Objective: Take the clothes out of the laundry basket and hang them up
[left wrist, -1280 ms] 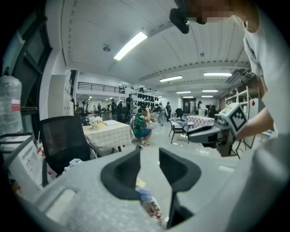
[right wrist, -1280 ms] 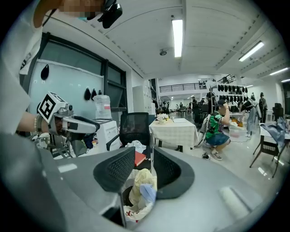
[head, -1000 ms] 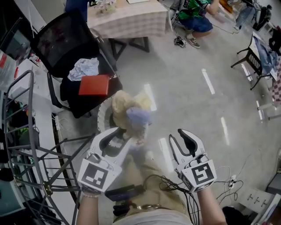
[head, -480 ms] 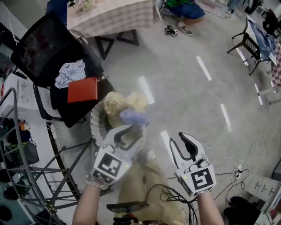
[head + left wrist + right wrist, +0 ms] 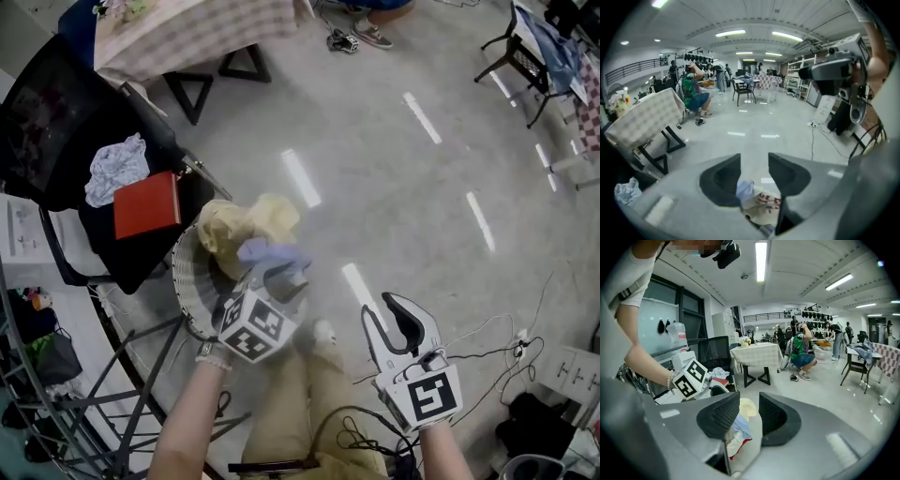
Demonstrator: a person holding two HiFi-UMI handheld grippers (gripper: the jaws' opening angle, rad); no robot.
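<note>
Reaching down in the head view, the left gripper (image 5: 279,283) now sits lower than a second ago, at the near rim of the laundry basket (image 5: 187,291) on the floor. The right gripper (image 5: 389,323) has sunk slightly and is empty over bare floor.

Left gripper view: the jaws have just been opening and stand released, with the blue garment (image 5: 744,190) on the yellow clothes (image 5: 234,225) framed between them, not yet pinched. A first grab looks close.

Right gripper view: the jaws are half apart, holding nothing, with the pile beyond them.
</note>
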